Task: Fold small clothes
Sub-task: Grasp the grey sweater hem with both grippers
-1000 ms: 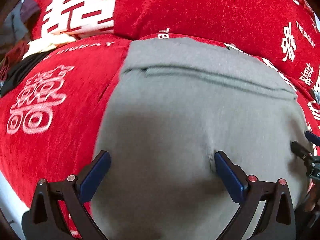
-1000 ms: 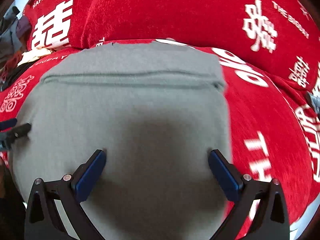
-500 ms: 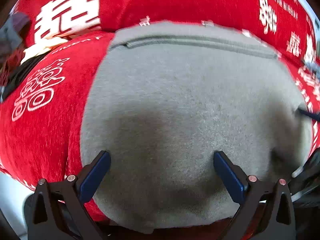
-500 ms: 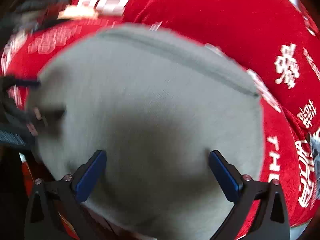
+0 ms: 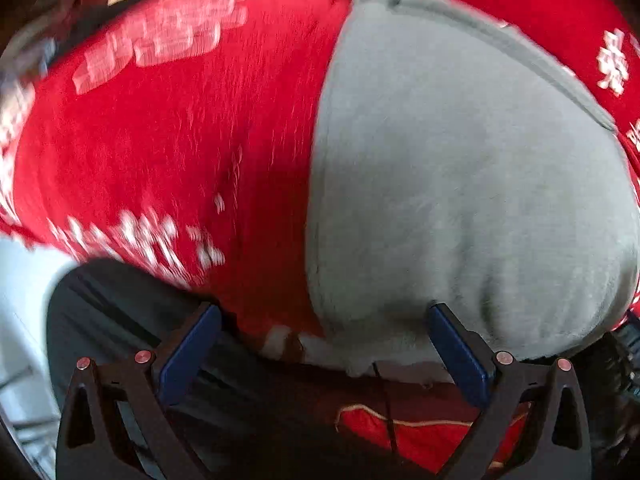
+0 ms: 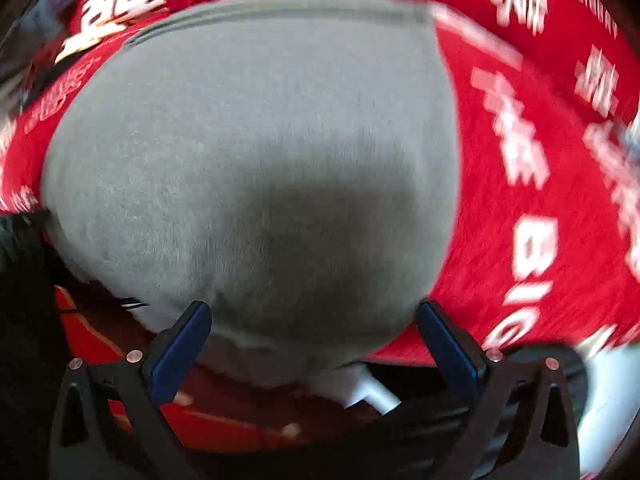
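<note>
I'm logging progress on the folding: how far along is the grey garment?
Done: the grey garment lies flat as a compact rectangle on the red cover, its seamed hem at the far edge. In hand: nothing; the left gripper and right gripper are open at its near edge. Left: whether another fold is needed can't be told.

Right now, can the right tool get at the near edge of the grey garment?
Probably yes. The right tool is open, and the grey garment has its near hem lying between the fingers with nothing over it on the red cover.
</note>
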The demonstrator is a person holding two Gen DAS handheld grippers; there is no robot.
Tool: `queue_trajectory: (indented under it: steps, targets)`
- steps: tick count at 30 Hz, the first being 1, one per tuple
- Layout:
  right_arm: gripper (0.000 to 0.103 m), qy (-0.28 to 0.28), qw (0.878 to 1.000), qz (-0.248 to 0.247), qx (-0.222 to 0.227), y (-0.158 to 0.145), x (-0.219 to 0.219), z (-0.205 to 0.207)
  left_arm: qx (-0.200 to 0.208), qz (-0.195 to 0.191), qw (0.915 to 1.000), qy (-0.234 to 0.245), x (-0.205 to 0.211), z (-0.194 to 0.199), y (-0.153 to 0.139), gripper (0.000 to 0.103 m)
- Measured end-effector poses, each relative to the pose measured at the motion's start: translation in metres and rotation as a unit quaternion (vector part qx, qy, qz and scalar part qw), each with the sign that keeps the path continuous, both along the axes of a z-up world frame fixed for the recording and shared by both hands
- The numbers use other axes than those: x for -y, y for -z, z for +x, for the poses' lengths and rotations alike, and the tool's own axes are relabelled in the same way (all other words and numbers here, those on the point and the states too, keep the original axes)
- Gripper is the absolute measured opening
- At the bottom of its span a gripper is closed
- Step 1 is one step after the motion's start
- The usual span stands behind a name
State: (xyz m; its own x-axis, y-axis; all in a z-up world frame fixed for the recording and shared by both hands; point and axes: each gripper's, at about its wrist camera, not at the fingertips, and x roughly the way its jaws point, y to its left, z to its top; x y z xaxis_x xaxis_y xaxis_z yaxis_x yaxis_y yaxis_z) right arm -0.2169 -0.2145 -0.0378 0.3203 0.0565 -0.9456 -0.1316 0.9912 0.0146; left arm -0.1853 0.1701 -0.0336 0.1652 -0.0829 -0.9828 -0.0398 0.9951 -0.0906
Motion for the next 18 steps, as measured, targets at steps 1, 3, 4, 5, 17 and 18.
queue_trajectory:
  steps: [1, 3, 4, 5, 17, 18]
  targets:
    - [0.102, 0.001, 1.000, 0.000, -0.015, 0.006, 0.000, 0.003, -0.032, -0.017, 0.9993, 0.011, 0.003, 0.003, 0.012, 0.103]
    - [0.100, -0.002, 1.000, -0.021, -0.019, 0.011, -0.005, 0.005, -0.058, -0.038, 0.9967, 0.041, 0.013, 0.005, 0.022, 0.099]
    - [0.091, -0.005, 0.999, -0.031, -0.017, 0.010, -0.007, 0.004, -0.057, -0.041, 0.9960, 0.056, 0.019, 0.005, 0.022, 0.088]
    - [0.074, -0.001, 0.999, -0.044, -0.011, 0.007, -0.008, 0.003, -0.056, -0.046, 0.9952, 0.065, 0.023, 0.004, 0.020, 0.081]
    - [0.013, -0.015, 0.993, 0.104, 0.057, -0.060, 0.027, -0.008, 0.011, -0.092, 0.9885, 0.120, 0.027, -0.016, -0.033, 0.013]
    - [0.013, -0.017, 0.991, 0.115, 0.071, -0.069, 0.029, -0.006, 0.028, -0.097, 0.9877, 0.120, 0.023, -0.012, -0.042, 0.013]
